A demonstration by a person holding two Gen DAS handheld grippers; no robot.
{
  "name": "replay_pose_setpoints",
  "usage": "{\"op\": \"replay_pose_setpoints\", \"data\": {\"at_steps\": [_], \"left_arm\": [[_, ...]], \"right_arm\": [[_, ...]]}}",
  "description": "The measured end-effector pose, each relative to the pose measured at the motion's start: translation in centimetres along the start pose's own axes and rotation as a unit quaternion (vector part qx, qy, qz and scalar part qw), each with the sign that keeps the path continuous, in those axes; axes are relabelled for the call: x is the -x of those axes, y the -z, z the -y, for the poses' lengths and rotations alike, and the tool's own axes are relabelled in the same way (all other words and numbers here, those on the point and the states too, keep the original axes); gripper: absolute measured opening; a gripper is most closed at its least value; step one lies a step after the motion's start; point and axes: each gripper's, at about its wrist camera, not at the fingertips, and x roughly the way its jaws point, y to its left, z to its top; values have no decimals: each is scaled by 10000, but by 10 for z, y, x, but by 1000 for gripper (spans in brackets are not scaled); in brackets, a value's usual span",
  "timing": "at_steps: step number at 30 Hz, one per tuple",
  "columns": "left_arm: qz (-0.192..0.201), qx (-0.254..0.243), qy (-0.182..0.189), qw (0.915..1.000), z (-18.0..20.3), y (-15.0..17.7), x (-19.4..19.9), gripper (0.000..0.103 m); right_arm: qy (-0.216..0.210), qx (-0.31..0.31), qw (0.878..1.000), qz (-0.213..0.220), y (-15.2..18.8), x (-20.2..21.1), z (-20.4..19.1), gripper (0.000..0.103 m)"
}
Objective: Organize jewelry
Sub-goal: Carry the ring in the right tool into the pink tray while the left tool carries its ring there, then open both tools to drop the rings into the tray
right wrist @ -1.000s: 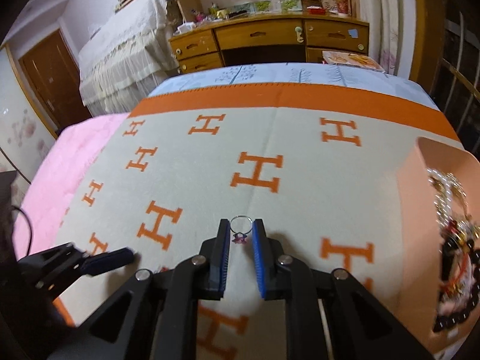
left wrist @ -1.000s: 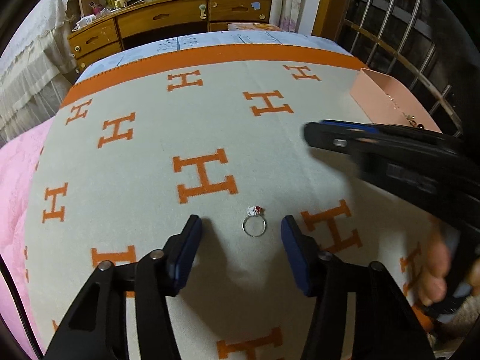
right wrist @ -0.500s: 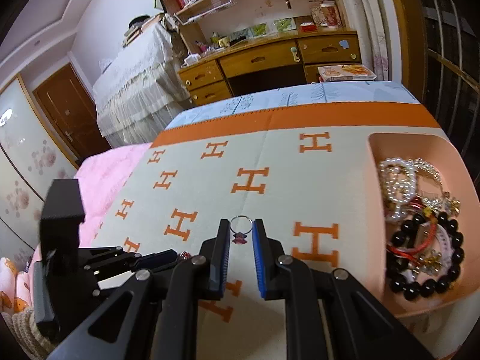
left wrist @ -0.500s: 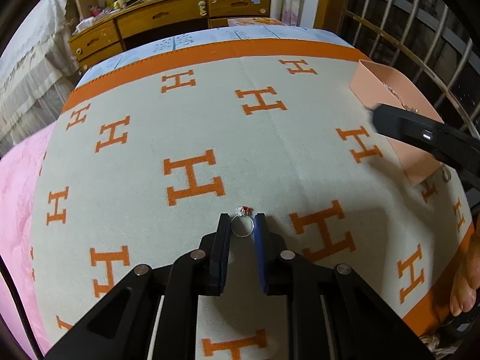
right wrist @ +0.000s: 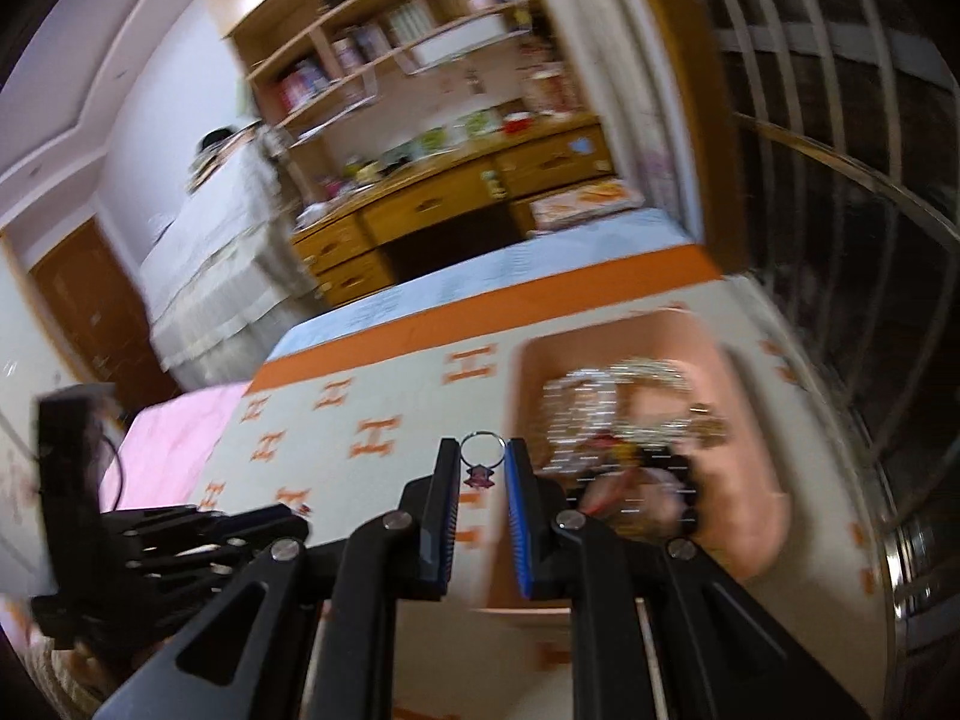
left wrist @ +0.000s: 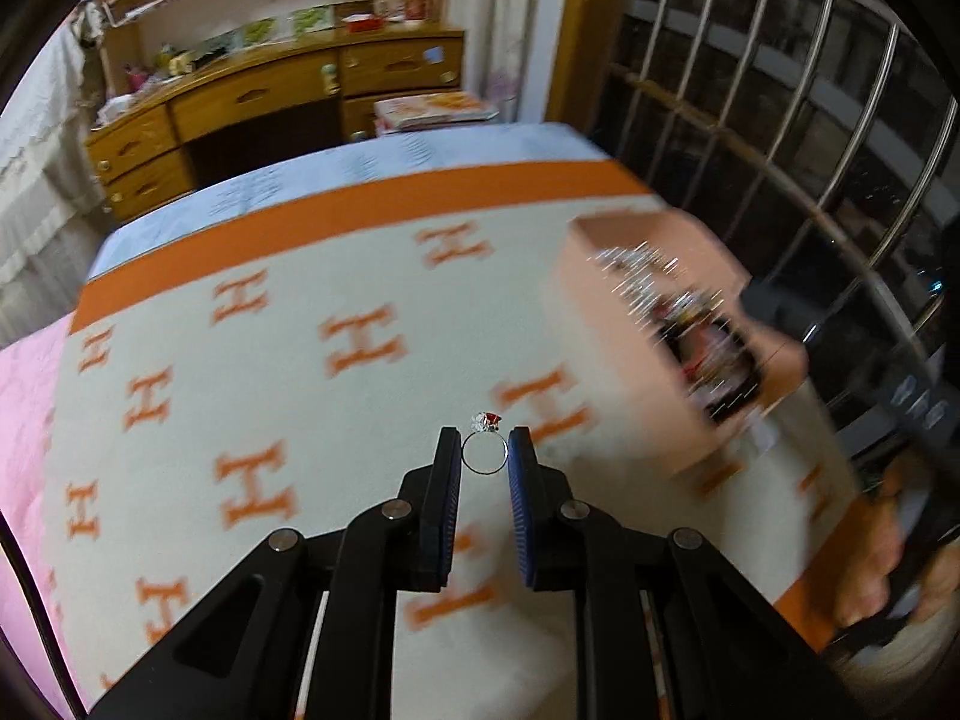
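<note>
Silver round ring (left wrist: 485, 453) pinched in left claw (left wrist: 485, 450) | right claw (right wrist: 483, 459) grips charm ring (right wrist: 482, 449)

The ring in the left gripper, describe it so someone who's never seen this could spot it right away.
Start at the cream blanket with orange H's. Above it, the left gripper pinches a thin silver ring, its band across the blue pads. Its red and clear stones point away, unlike the right gripper's ring, whose pink charm hangs down.
</note>
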Motion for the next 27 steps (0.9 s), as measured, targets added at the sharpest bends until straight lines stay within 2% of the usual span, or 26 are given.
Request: {"op": "replay_pose_setpoints", "data": {"at_steps": [7, 12, 17, 18, 19, 22, 24, 27], "left_arm": [[-165, 565, 964, 9936, 31, -58, -31, 14], [-419, 649, 1104, 9909, 52, -73, -60, 14], [-695, 664, 1230, 9877, 69, -67, -78, 14], [-719, 667, 1245, 9874, 70, -67, -77, 19], [-754, 661, 1259, 9870, 71, -65, -77, 32], [-658, 645, 1283, 9874, 71, -64, -70, 54], [-548, 641, 1157, 9897, 67, -62, -61, 65], [-328, 613, 1026, 9923, 62, -61, -45, 70]], "right_arm": [[-55, -634, 9978, -180, -17, -6, 44, 15], [46, -883, 9956, -325, -29, -21, 61, 15], [119, -1024, 9936, -461, -32, -31, 69, 16], [95, -1023, 9935, -483, -31, -31, 68, 16], [72, -1030, 9935, -489, -30, -29, 68, 16], [51, -1065, 9933, -435, -28, -26, 67, 24], [18, -1137, 9927, -392, -27, -22, 68, 26], [-59, -1219, 9919, -356, -25, -17, 67, 26]]}}
